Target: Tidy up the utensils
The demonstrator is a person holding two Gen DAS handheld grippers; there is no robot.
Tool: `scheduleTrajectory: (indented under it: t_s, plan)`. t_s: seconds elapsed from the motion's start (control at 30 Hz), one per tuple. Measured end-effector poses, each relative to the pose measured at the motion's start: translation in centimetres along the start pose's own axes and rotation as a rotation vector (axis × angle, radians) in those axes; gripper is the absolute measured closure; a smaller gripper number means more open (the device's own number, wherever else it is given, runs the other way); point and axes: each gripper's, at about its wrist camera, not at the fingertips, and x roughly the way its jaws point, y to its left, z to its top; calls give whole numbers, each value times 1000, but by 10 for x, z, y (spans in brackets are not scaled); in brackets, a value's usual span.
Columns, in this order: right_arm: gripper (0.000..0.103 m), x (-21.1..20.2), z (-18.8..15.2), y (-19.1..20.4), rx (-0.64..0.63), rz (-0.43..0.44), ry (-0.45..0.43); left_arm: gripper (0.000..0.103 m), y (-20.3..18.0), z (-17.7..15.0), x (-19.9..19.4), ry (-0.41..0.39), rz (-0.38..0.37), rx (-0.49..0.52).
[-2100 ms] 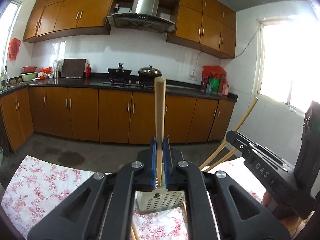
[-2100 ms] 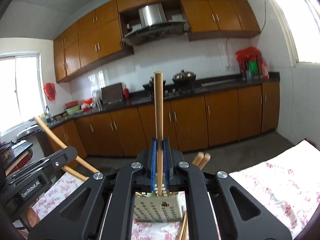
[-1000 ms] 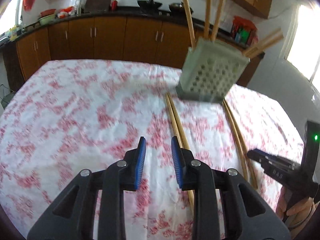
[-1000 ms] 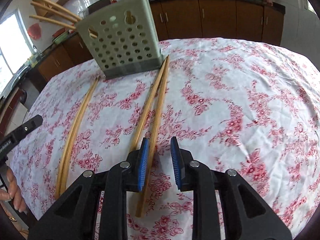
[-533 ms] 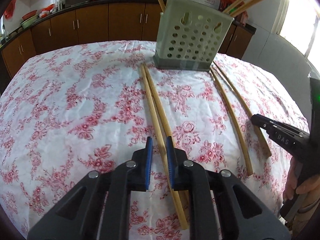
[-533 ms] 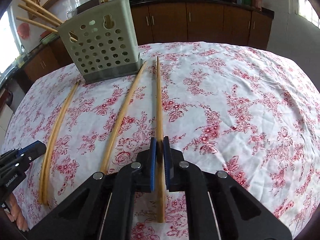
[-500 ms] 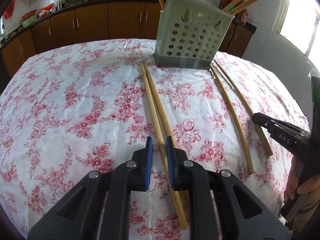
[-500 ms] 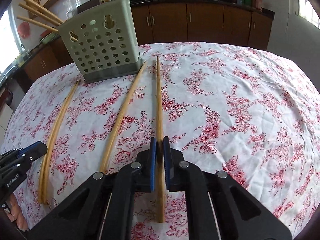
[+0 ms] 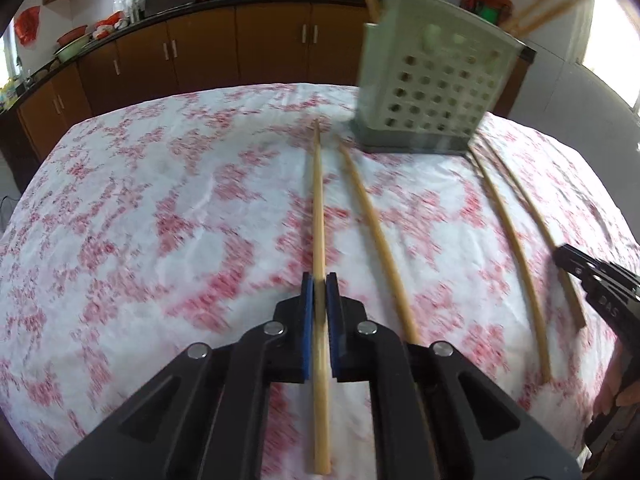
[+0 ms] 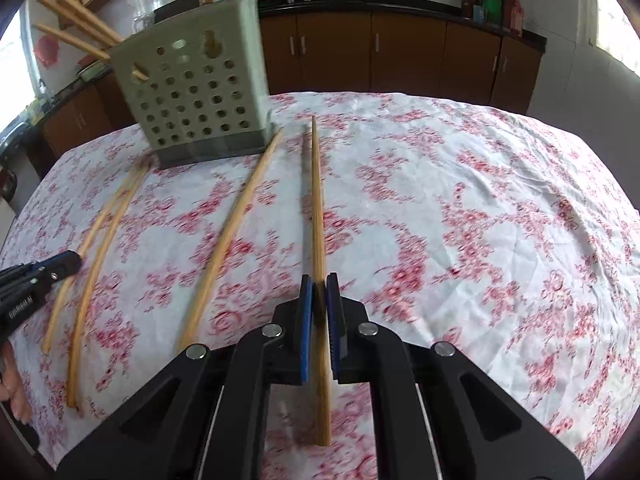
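Where cabinets (image 10: pixel 404 56) stand, floral tablecloth (image 10: pixel 460 208).

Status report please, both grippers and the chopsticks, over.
Left gripper shut on a long bamboo chopstick. Right gripper shut on another bamboo chopstick. Perforated grey-green plastic holder ahead, already holding sticks. Loose chopsticks remain on the floral tablecloth; path clear.

**Both grippers closed, low over table**

Left gripper (image 9: pixel 319 282): blue pads (image 9: pixel 306 320) pressed onto a thin stick, fingers pointing forward and slightly down. Right gripper (image 10: pixel 319 282): pads (image 10: pixel 305 320) likewise clamped on a stick, same forward pitch. Each gripper's black nose shows at the edge of the other's view, well apart.
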Motion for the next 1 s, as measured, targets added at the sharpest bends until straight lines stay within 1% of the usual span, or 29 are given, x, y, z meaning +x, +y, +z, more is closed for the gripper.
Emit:
scheduleTrajectory:
  t_s: [0.1,0.2,0.37,0.57,1.0]
  plan:
    - [95,5,8,-11,31,-26,-3,94,18,10,7,-6,24,-23]
    - [95,8,11,-16,39,-27,-5,94,27,12,8,-17,18,-36]
    - [95,8,11,-17,47,-17,-4,94,28,11,9,-31,11,-38]
    - [94,8,11,-17,48,-16,-3,93,34,9,10,-34,-25,-71]
    - [94,8,11,-16,50,-16,-3,93,35,8,10,-35,-35,-81]
